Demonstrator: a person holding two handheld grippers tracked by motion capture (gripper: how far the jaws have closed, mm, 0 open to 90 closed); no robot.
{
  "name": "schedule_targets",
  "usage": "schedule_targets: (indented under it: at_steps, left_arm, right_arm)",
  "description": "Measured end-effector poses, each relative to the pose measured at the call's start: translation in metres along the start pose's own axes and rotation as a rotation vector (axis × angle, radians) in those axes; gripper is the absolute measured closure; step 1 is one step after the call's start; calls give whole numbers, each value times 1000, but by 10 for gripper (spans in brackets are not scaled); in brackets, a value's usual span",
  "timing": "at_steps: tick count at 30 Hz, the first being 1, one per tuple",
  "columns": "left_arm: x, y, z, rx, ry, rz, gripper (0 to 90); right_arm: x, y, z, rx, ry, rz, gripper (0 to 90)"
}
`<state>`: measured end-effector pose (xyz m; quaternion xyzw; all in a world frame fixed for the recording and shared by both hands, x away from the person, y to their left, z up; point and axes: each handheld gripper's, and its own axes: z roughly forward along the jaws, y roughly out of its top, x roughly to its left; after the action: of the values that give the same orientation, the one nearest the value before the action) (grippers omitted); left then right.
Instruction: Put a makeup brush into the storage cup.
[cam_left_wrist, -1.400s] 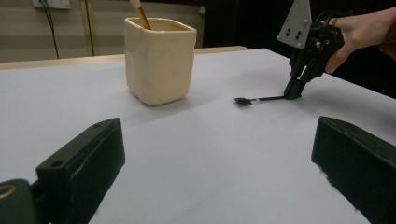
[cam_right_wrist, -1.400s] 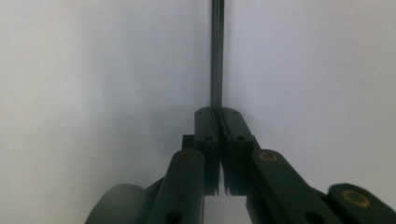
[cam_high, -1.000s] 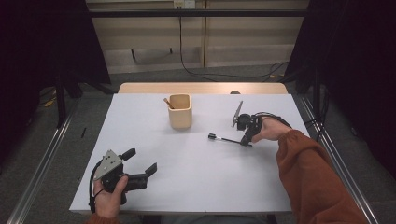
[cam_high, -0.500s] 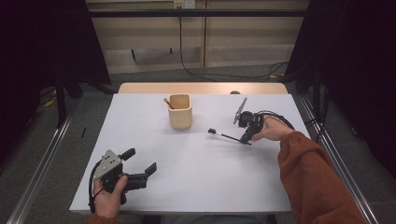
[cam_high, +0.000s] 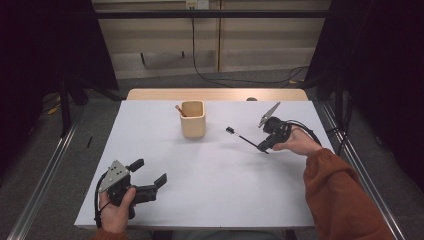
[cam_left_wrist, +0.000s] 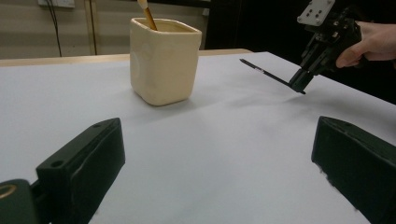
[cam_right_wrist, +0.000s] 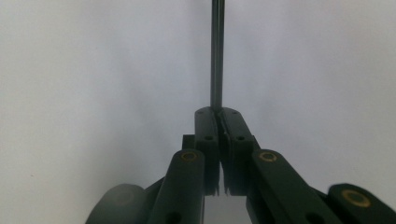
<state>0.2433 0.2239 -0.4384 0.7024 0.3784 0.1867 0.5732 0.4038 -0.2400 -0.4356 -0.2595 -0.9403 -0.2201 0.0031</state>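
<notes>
A beige square cup (cam_high: 193, 119) stands at the back middle of the white table (cam_high: 215, 195), with a wooden stick (cam_high: 179, 110) leaning in it. Right of the cup, my right gripper (cam_high: 263, 147) is shut on one end of a thin black rod (cam_high: 245, 139). The rod points left toward the cup and hangs above the table. In the right gripper view the rod (cam_right_wrist: 216, 51) runs straight out from the closed gripper (cam_right_wrist: 218, 114). My left gripper (cam_high: 148, 171) rests open at the front left with nothing in it. The left gripper view shows the cup (cam_left_wrist: 163, 60) and the rod (cam_left_wrist: 264, 71) ahead.
A wooden strip (cam_high: 215, 94) borders the table's far edge. Metal rails (cam_high: 45, 170) run along both sides, and cables lie on the floor behind. White table surface lies between the two grippers.
The right gripper has risen a little with the black rod, and the rod's far tip now stands higher and closer to the cup. The left gripper has kept still.
</notes>
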Motion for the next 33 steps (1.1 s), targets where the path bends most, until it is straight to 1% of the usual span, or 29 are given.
schedule_targets:
  at_steps: [1,2,3,4,6,7,9,12,13,14,15,16,17,18,20,21,22,23,24,25,27,28,29,31,32,33]
  left_arm:
    - [0,0,0,4,1,4,26]
    - [0,0,0,4,2,4,26]
    - [0,0,0,4,3,4,26]
    - [0,0,0,4,2,4,26]
    - [0,0,0,3,3,4,26]
    - [0,0,0,0,1,-3,26]
    - [0,0,0,-2,2,-4,26]
    - [0,0,0,2,2,3,26]
    - [0,0,0,1,-2,-2,26]
    - [1,0,0,3,-4,-5,26]
    - [1,0,0,0,-2,-14,26]
    - [2,0,0,-1,-1,-13,26]
    - [2,0,0,-2,-1,-17,26]
    - [2,0,0,-3,-1,-18,27]
    - [2,0,0,-2,2,-15,26]
    - [2,0,0,-3,-1,-14,27]
    - [2,0,0,-2,0,-12,26]
    - [2,0,0,-1,1,-11,27]
    - [2,0,0,0,1,-10,26]
    - [2,0,0,1,2,-8,26]
    - [2,0,0,1,0,-10,26]
    - [1,0,0,1,2,-11,26]
    - [2,0,-1,4,3,-4,26]
    - [1,0,0,9,-1,4,27]
    - [1,0,0,10,-2,8,26]
    - [1,0,0,7,-1,7,26]
  right_arm:
    - [0,-2,0,-21,-6,0,863]
    - [1,-4,-2,-41,-1,4,863]
    - [1,-5,-3,-52,3,16,863]
    - [1,-6,-4,-70,-6,21,863]
    - [2,-8,-7,-103,-5,25,863]
    - [3,-9,-9,-115,-17,16,863]
    - [7,-11,-11,-140,-22,8,863]
    - [8,-15,-13,-181,-40,11,863]
    - [9,-16,-14,-196,-43,23,863]
    - [10,-18,-15,-211,-34,21,863]
    - [11,-19,-15,-220,-37,26,863]
    - [11,-20,-15,-229,-37,29,863]
    - [11,-21,-15,-242,-33,22,863]
    - [11,-22,-15,-260,-34,32,863]
    - [9,-25,-16,-305,-16,51,863]
    - [9,-26,-16,-323,-19,57,863]
    - [9,-27,-16,-341,-18,63,864]
    - [9,-28,-16,-359,-6,65,863]
    - [9,-29,-17,-373,-9,68,863]
    - [10,-29,-17,-382,-3,68,864]
    - [12,-31,-17,-409,-11,65,864]
    - [13,-31,-17,-426,1,67,864]
    - [13,-32,-16,-436,-5,65,864]
    - [15,-33,-14,-443,-4,58,863]
    - [16,-33,-13,-447,-16,48,864]
    - [16,-33,-13,-452,-11,43,863]
